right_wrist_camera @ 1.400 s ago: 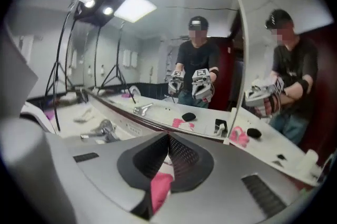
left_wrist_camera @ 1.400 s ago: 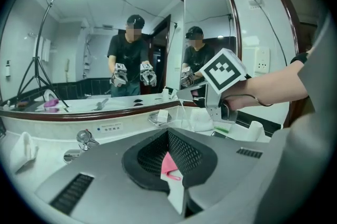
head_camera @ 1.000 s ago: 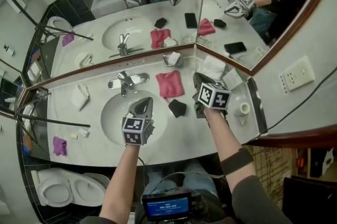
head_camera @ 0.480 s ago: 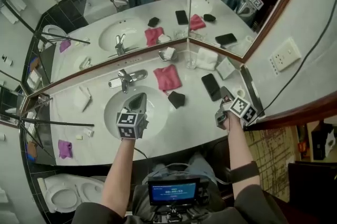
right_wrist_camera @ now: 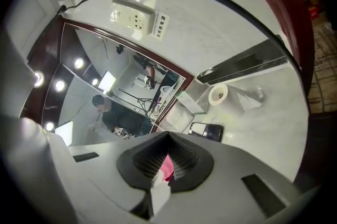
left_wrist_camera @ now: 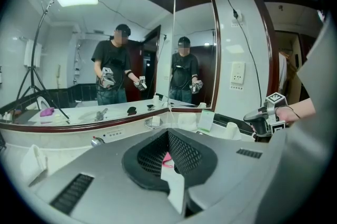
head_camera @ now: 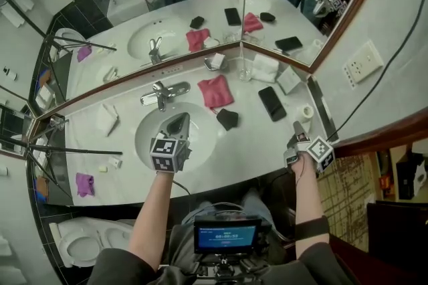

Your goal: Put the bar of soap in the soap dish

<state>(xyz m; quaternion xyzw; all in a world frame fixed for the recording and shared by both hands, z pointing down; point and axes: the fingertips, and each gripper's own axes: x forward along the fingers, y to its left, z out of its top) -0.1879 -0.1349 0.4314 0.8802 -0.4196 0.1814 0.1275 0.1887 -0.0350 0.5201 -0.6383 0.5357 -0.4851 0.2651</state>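
Observation:
The metal soap dish (head_camera: 212, 63) stands at the back of the counter by the mirror corner, and a white block that looks like the soap bar lies in it. In the left gripper view the soap dish (left_wrist_camera: 152, 122) shows small and far ahead. My left gripper (head_camera: 178, 122) hovers over the sink basin (head_camera: 150, 136), shut and holding nothing; its jaws (left_wrist_camera: 167, 138) meet with only pink cloth showing behind them. My right gripper (head_camera: 296, 130) is at the counter's front right edge, far from the dish, shut and empty (right_wrist_camera: 168, 138).
A pink cloth (head_camera: 215, 91), a black pad (head_camera: 227, 119) and a phone (head_camera: 271, 103) lie between sink and right wall. A toilet roll (head_camera: 307, 112), white towel (head_camera: 267, 67), box (head_camera: 289, 79) and glass (head_camera: 244, 69) crowd the right corner. Faucet (head_camera: 160, 95) behind the basin.
My right gripper has swung from over the phone area out to the counter's front right edge, rolling as it went. The left gripper has drifted only a little over the basin.

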